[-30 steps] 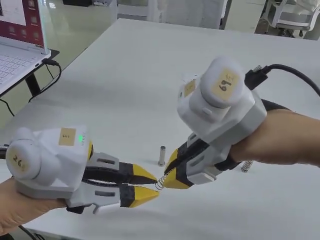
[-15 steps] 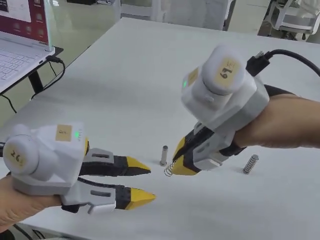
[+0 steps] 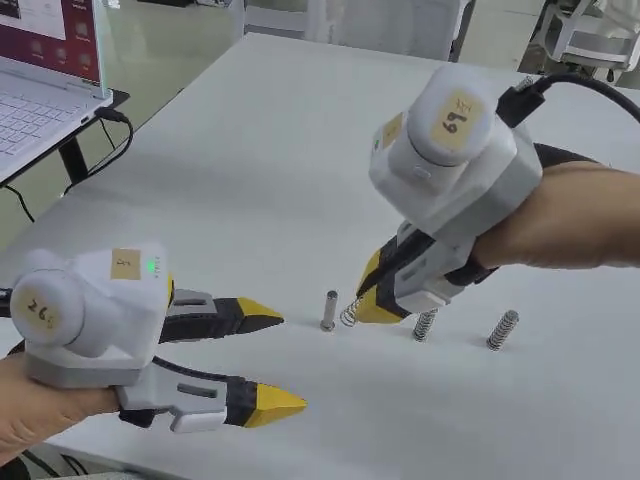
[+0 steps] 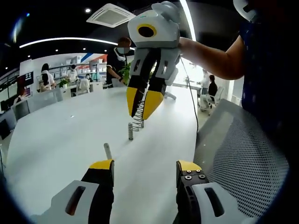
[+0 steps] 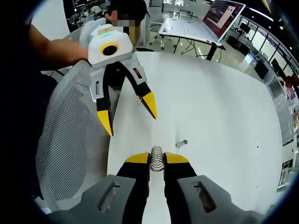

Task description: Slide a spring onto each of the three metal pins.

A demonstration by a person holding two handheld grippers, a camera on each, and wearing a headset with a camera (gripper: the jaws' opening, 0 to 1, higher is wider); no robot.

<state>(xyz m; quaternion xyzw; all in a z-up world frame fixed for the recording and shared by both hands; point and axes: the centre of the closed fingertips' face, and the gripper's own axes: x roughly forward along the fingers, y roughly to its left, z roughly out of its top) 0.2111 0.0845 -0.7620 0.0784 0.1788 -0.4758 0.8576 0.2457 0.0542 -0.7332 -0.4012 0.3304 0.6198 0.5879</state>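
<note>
The right gripper [image 3: 366,305] pinches a spring [image 3: 349,313] just at 3 o'clock of the bare pin [image 3: 329,310], its body cutting off the top of another spring [image 3: 425,325], the left gripper [image 3: 268,360] gapes empty at 7 o'clock, stickers [image 3: 458,123] reading 69 and, less clearly, 26

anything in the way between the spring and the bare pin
Nothing visible: the spring in the right gripper sits just beside the bare pin, only table between. The open left gripper is aside.
</note>
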